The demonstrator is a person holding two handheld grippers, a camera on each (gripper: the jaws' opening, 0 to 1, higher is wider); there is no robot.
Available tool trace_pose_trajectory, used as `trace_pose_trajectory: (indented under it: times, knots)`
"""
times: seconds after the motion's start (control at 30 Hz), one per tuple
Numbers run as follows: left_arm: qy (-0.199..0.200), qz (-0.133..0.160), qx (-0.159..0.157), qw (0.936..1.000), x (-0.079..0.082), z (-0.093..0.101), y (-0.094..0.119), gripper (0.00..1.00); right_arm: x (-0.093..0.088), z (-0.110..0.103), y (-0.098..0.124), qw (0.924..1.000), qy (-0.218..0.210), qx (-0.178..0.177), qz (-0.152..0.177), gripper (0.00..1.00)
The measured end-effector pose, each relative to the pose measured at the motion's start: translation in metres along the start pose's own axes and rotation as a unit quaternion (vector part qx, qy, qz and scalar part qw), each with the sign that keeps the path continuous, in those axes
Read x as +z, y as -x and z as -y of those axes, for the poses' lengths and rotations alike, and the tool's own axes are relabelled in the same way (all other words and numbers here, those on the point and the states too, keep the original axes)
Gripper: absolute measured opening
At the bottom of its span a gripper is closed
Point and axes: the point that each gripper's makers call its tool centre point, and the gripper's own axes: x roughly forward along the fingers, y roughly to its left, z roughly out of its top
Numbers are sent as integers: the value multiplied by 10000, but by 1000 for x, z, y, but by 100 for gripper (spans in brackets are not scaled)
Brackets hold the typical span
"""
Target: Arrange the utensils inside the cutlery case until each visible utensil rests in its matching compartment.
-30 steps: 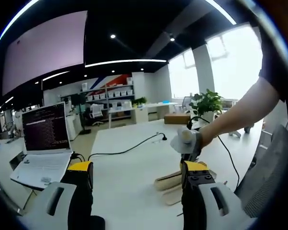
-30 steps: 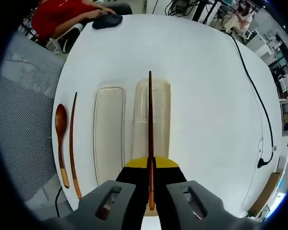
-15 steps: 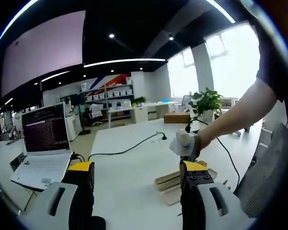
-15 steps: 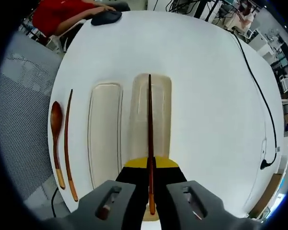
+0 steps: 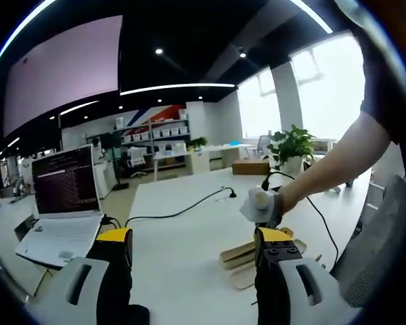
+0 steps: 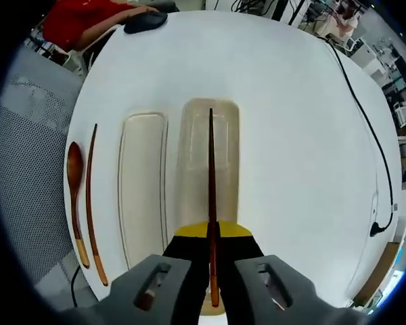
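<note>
My right gripper (image 6: pixel 212 271) has carried the dark wooden chopstick (image 6: pixel 212 203) lower over the translucent beige case tray (image 6: pixel 208 162).

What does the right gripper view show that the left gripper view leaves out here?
The right gripper view looks down on a chopstick clamped in the right gripper, with a spoon and second chopstick beside the lid. The left gripper view has a laptop, a plant and the open left gripper. Both share the white table and case.
</note>
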Motion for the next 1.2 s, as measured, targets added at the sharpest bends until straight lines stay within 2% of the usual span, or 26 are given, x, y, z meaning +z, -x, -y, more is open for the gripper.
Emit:
trace_pose_trajectory:
  times: [0.57, 0.63, 0.77, 1.07, 1.2]
  knots:
    - [-32, 11, 6, 10000, 1, 0, 1, 76, 0, -1, -1, 10000, 73, -26, -57, 0]
    - [-29, 153, 110, 9998, 7, -4, 5, 75, 0, 1, -3, 9999, 59, 25, -79, 0]
    - [25, -27, 39, 10000, -1, -2, 1, 76, 1, 2, -2, 10000, 58, 18, 0, 0]
    - [9, 7, -22, 10000, 1, 1, 1, 76, 1, 3, 1, 10000, -33, -14, 15, 0]
    - [8, 32, -21, 10000, 2, 1, 1, 76, 5, 4, 8, 9999, -102, -47, 113, 5]
